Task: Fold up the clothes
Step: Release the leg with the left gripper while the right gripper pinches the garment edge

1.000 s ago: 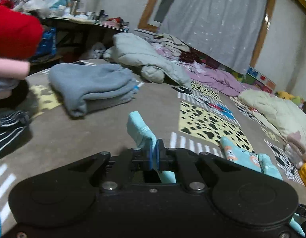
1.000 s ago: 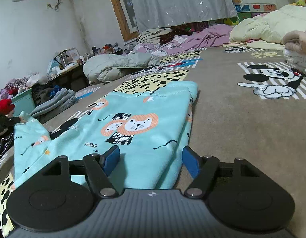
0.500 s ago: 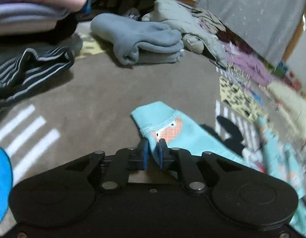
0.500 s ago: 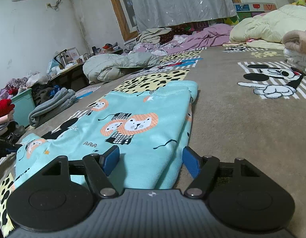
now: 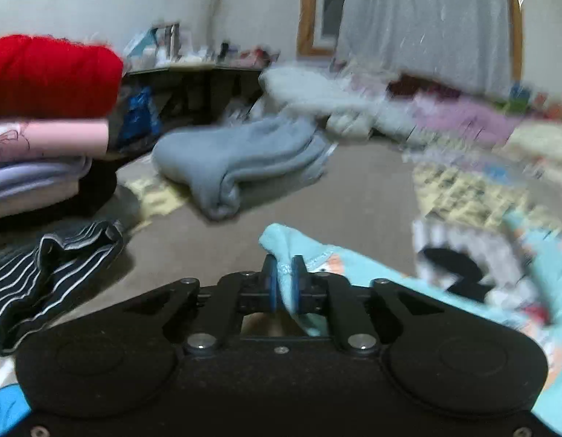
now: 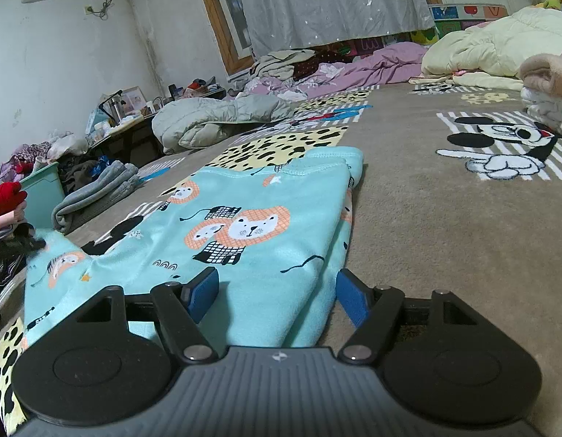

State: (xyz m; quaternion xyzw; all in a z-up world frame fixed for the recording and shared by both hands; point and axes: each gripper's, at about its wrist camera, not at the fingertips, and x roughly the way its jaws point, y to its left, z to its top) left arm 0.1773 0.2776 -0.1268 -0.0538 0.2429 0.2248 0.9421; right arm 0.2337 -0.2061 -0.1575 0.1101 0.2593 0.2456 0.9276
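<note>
Left gripper (image 5: 283, 278) pinches turquoise garment (image 6: 259, 225); right gripper (image 6: 277, 291) gapes.

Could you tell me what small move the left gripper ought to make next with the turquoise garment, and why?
Probably carry the pinched end across onto the flat part. The left gripper is shut on the turquoise garment, whose end trails off toward the side, while the right gripper is open over its near edge.

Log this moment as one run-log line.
left gripper: shut on turquoise garment corner | right gripper: open over garment | fold: unfinished
</note>
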